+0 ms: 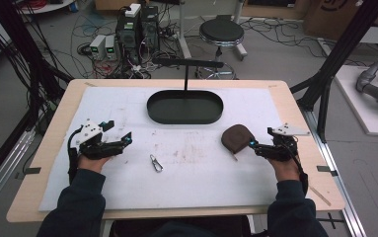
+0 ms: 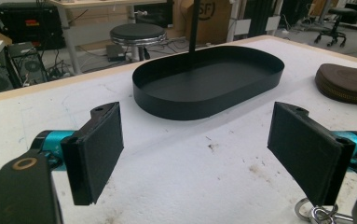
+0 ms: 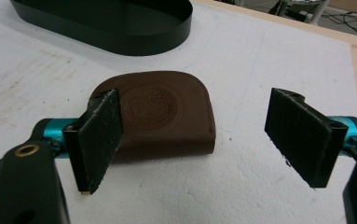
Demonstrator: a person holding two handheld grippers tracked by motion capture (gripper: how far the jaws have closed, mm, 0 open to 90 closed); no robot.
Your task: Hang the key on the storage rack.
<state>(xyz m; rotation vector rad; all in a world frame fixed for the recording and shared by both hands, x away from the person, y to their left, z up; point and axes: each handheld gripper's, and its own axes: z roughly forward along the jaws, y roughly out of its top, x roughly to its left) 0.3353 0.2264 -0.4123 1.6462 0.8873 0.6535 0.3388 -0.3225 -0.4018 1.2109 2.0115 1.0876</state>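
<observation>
A brown leather pouch [image 1: 237,137] with a round embossed stamp lies flat on the white mat, right of centre. My right gripper [image 1: 259,146] is open just in front of the pouch [image 3: 160,119], whose left end lies behind the left jaw pad. A small metal carabiner clip [image 1: 156,163] lies on the mat near the middle. My left gripper [image 1: 121,140] is open at the left, nothing between its pads, with the clip [image 2: 318,212] showing at its lower right. A black oval tray [image 1: 185,107] with an upright T-stand sits at the back centre [image 2: 204,81].
The white mat [image 1: 186,163] covers most of a light wooden table [image 1: 53,148]. Beyond the far edge stand a round black stool [image 1: 221,32], computer cases and loose cables on the floor. Black frame posts rise at both sides.
</observation>
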